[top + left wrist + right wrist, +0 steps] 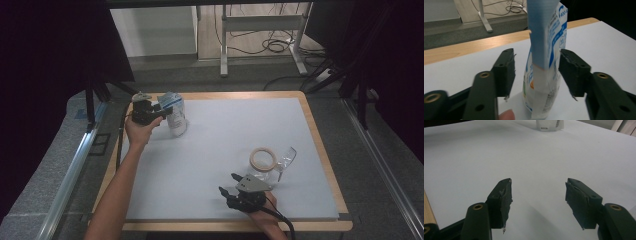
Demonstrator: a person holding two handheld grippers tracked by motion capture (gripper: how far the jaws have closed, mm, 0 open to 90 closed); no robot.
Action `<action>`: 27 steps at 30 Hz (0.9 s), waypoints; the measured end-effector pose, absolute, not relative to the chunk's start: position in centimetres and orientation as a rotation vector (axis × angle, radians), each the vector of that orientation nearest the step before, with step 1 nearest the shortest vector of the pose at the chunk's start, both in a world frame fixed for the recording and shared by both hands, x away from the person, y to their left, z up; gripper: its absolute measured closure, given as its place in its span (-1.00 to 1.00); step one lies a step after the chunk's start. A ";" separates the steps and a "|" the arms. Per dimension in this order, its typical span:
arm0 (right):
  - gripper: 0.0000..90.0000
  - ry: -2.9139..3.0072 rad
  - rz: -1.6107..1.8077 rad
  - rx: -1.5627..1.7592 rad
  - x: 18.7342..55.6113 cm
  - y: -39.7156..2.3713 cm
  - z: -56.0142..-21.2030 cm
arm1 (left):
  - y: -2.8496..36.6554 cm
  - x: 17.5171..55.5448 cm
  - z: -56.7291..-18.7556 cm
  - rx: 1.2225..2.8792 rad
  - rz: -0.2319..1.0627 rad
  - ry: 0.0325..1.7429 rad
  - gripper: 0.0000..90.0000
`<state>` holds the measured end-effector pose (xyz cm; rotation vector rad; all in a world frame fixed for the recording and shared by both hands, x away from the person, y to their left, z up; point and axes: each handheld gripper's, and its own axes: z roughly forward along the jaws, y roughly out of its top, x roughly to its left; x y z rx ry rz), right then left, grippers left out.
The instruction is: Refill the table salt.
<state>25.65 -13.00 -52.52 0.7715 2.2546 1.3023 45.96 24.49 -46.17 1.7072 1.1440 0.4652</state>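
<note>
white table top (pixel 225 145): left gripper (pixel 536 71) jaws straddle upright blue-white pouch (pixel 546 50), pads not pressing; right gripper (pixel 539 200) open, empty.

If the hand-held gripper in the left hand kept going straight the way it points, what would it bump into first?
The left hand-held gripper would meet the blue-and-white pouch standing on the table. The pouch is already between its open jaws, close to the right one, so contact would probably come almost at once.

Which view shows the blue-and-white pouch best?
The left gripper view: the pouch stands upright, close up, between the left gripper's open jaws, print visible. The high view shows it small at the table's far left. The right gripper view catches just its base, top edge.
</note>
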 end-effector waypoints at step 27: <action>-0.14 2.242 1.298 0.761 25.4 -13.0 -52.4 | 23.8 45.8 -47.0 1.694 0.412 1.091 1.00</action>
